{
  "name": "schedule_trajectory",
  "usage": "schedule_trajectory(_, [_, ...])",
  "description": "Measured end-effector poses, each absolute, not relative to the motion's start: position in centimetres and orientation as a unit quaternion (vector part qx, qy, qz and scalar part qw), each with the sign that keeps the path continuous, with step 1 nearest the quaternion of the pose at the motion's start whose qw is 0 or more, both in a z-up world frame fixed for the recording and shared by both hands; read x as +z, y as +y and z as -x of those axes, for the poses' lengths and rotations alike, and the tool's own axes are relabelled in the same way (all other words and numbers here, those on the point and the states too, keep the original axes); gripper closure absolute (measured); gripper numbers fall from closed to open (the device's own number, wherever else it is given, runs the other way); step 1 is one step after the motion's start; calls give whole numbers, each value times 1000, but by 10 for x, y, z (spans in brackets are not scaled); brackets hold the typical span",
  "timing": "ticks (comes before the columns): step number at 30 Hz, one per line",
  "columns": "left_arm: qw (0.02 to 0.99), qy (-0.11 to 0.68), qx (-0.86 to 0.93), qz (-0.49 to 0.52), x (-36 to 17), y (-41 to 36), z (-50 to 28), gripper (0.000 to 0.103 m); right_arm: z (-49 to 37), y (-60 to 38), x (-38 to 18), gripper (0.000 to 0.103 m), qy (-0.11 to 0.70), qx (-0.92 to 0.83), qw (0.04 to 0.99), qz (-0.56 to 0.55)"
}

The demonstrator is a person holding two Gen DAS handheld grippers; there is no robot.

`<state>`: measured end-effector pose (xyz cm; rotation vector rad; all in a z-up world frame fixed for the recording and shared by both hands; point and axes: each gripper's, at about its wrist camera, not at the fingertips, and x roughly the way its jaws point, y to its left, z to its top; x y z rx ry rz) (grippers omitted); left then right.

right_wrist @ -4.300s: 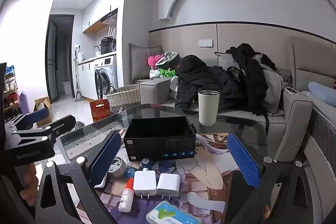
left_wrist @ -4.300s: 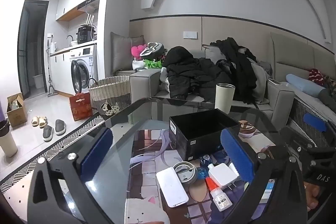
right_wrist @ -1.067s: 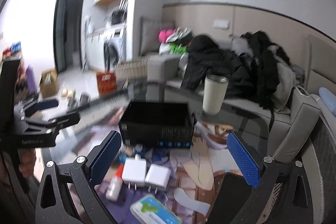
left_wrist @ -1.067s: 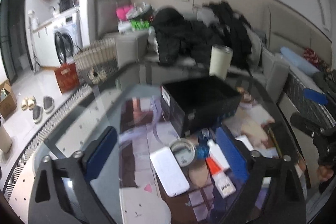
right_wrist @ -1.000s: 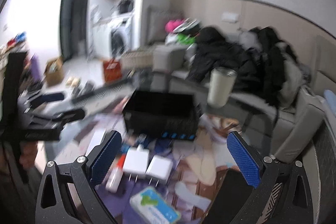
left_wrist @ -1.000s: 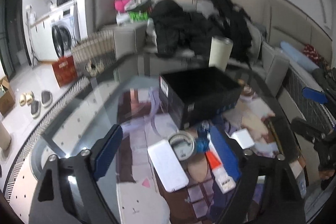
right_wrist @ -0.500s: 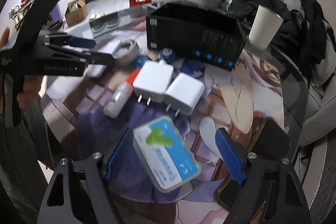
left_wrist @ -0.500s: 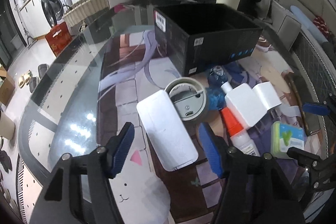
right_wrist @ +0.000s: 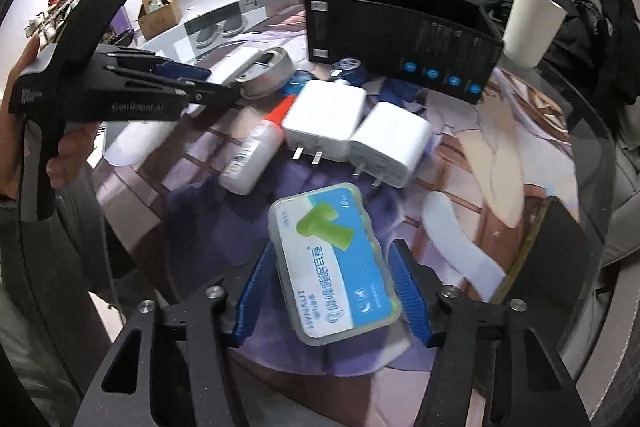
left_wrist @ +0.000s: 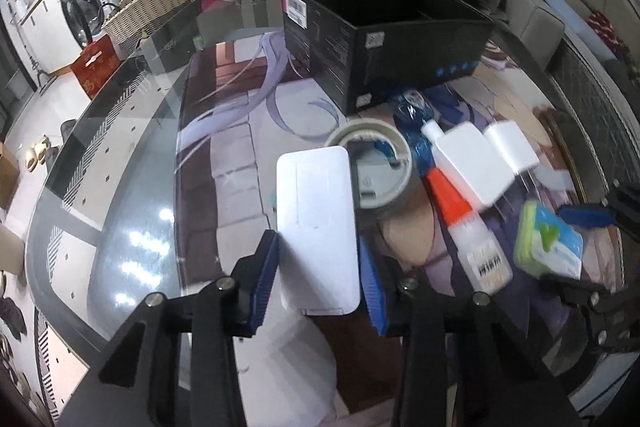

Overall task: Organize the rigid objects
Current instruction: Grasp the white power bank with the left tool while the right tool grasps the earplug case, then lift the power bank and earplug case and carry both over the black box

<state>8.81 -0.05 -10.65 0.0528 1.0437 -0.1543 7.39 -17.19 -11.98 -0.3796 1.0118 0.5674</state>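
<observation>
Your left gripper (left_wrist: 320, 277) is down on the glass table (left_wrist: 120, 211) with its blue pads on either side of the near end of the white power bank (left_wrist: 318, 227). Its jaws have just been closing; the left pad sits right at the bank's edge and the right pad is just beside the other edge, but you cannot tell from this view whether they press on it yet. The power bank lies flat, its far end just beside the grey roll of tape (left_wrist: 374, 167).

Your right gripper (right_wrist: 330, 291) straddles the blue-and-green plastic earplug case (right_wrist: 334, 263), which lies slightly askew on the printed mat (right_wrist: 460, 163). These jaws have also just been closing, and a narrow gap shows on both sides of the case, so nothing is clamped.

Between the two grippers lie a glue bottle (right_wrist: 256, 153) with an orange tip and two white chargers (right_wrist: 360, 135), touching side by side. The open black box (right_wrist: 400, 39) stands at the far side of the mat, with a pale cup (right_wrist: 532, 25) to its far right.
</observation>
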Motion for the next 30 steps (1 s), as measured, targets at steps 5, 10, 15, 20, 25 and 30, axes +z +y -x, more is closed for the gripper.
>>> schedule_trajectory(5, [858, 504, -90, -26, -107, 4, -70, 65, -75, -160, -120, 47, 476, 261, 821, 176])
schedule_trajectory(10, [854, 510, -97, -35, -108, 8, -52, 65, -77, -152, -120, 47, 480, 259, 820, 174])
schedule_trajectory(15, [857, 505, -98, -37, -105, 7, -56, 64, -76, -150, -119, 45, 478, 253, 822, 180])
schedule_trajectory(20, [854, 510, -95, -37, -109, 4, -62, 57, -75, -160, -121, 37, 481, 250, 823, 172])
schedule_trajectory(25, [856, 507, -93, -41, -109, 2, -63, 65, -76, -163, -123, 37, 482, 260, 820, 169])
schedule_trajectory(30, [857, 504, -97, -45, -109, -1, -63, 65, -70, -154, -129, 46, 484, 265, 813, 187])
